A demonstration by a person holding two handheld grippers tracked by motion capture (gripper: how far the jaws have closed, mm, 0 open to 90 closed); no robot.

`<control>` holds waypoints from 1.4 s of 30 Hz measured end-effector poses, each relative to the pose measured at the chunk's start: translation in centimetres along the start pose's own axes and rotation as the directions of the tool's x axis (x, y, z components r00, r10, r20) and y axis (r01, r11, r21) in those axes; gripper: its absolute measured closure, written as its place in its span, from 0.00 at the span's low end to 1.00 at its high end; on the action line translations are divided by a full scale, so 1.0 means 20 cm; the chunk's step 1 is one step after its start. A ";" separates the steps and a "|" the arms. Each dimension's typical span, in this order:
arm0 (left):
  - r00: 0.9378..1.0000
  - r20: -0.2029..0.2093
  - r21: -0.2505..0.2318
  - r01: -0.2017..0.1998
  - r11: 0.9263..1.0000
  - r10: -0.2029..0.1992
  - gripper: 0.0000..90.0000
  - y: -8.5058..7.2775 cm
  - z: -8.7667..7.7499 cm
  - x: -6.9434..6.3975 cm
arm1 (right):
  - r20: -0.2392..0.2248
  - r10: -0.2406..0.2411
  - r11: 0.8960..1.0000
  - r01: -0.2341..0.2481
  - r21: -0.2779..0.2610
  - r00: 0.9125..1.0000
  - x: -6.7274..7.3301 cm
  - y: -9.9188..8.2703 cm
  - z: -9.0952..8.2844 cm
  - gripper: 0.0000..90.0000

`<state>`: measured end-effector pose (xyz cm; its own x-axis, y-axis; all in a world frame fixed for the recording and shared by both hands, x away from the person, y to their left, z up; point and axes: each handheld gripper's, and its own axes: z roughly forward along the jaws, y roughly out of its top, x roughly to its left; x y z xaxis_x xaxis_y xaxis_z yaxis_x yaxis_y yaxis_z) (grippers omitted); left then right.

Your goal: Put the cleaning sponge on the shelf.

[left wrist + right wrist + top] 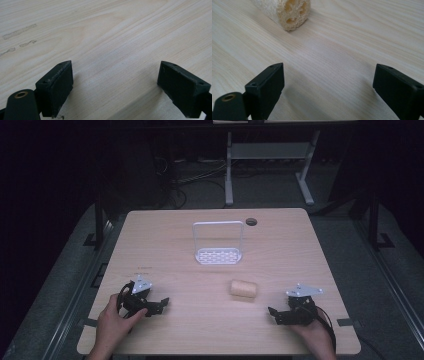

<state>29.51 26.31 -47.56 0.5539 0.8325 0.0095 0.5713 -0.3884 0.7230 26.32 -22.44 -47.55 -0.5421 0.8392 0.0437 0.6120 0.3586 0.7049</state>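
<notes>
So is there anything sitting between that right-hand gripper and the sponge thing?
Nothing visible. Bare table lies between the right gripper and the loofah, which lies on its side. In the right gripper view the open fingers frame empty wood short of it.

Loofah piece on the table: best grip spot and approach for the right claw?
Grip the loofah across its rounded middle, probably from above. It lies on its side, apart from the white rack, with its holed cut end facing the right claw, whose jaws stand open and empty. Squeezing the curved sides looks steadier than pinching the ends.
</notes>
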 end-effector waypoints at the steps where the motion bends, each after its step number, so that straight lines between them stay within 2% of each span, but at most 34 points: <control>1: 1.000 0.000 0.000 0.000 1.000 0.000 0.14 0.00 0.00 0.00 | -0.003 -0.001 1.000 0.001 0.002 1.000 0.00 0.00 0.00 0.11; 24: 1.000 0.000 0.001 -0.001 1.000 0.001 0.14 0.00 0.00 0.00 | -0.081 -0.057 0.997 0.052 -0.055 0.995 -0.04 0.15 -0.03 0.11; 34: 1.000 0.000 0.001 -0.001 1.000 0.001 0.14 0.00 0.00 0.00 | -0.115 -0.074 0.996 0.067 -0.059 0.991 -0.05 0.21 0.00 0.10; 42: 1.000 0.000 0.001 -0.001 1.000 0.001 0.14 0.00 0.00 0.00 | -0.130 -0.105 0.993 0.098 -0.060 0.986 -0.05 0.27 0.03 0.10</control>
<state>29.51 26.31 -47.56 0.5544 0.8322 0.0102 0.5712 -0.3894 0.7226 30.37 -21.09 -44.24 -0.6738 0.7364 0.0614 0.5204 0.4139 0.7469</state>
